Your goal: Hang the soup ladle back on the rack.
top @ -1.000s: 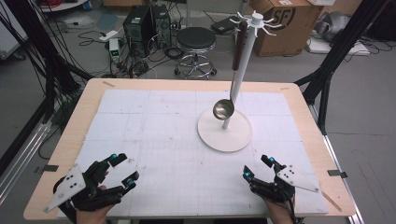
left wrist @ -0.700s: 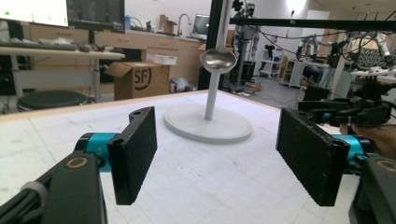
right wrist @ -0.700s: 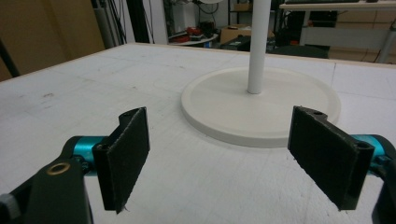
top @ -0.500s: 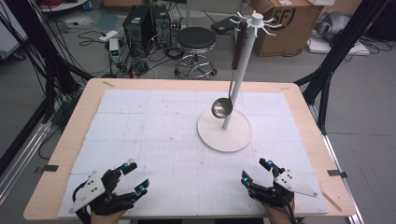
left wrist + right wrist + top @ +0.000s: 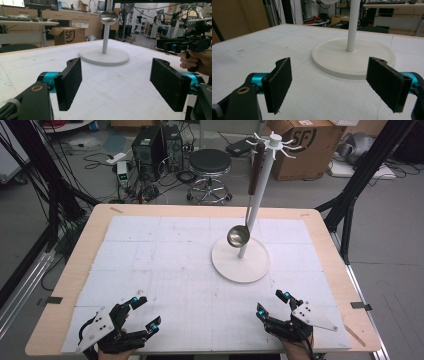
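One rack on surface, white, round base, single post. One ladle hanging on rack. Two grippers near surface's front edge: left gripper, right gripper, two fingers each. Beyond rack: one stool, one cardboard box.

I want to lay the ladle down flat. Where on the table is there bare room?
The white mat is bare left of the round white stand base, and between the left gripper and right gripper. It is crowded only around the base, where the steel ladle hangs.
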### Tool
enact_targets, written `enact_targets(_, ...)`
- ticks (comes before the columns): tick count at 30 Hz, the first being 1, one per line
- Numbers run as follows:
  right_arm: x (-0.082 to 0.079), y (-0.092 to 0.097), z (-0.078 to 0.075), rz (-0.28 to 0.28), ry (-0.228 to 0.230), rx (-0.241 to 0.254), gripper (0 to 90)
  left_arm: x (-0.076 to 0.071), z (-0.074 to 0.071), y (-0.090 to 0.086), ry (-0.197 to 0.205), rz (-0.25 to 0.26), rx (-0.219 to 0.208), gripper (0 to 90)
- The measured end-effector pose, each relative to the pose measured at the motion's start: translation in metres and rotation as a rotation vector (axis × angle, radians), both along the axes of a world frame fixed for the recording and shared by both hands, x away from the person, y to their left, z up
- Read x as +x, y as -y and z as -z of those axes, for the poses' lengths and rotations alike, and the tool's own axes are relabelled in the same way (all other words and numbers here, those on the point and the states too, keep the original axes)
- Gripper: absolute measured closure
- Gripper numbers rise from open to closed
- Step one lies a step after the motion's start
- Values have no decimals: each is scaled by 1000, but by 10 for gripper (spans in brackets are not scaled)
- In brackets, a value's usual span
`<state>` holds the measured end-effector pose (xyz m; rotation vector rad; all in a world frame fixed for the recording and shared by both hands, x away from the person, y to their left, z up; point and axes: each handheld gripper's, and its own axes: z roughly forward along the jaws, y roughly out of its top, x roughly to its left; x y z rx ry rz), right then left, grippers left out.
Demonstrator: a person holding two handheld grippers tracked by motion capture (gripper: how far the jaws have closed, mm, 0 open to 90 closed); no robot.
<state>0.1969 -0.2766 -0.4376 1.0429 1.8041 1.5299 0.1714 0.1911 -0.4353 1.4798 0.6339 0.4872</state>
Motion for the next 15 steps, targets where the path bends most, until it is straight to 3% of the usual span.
enact_targets(15,-2,1,0,-2,27,-9,196,4,3,6,-9,11,34,247)
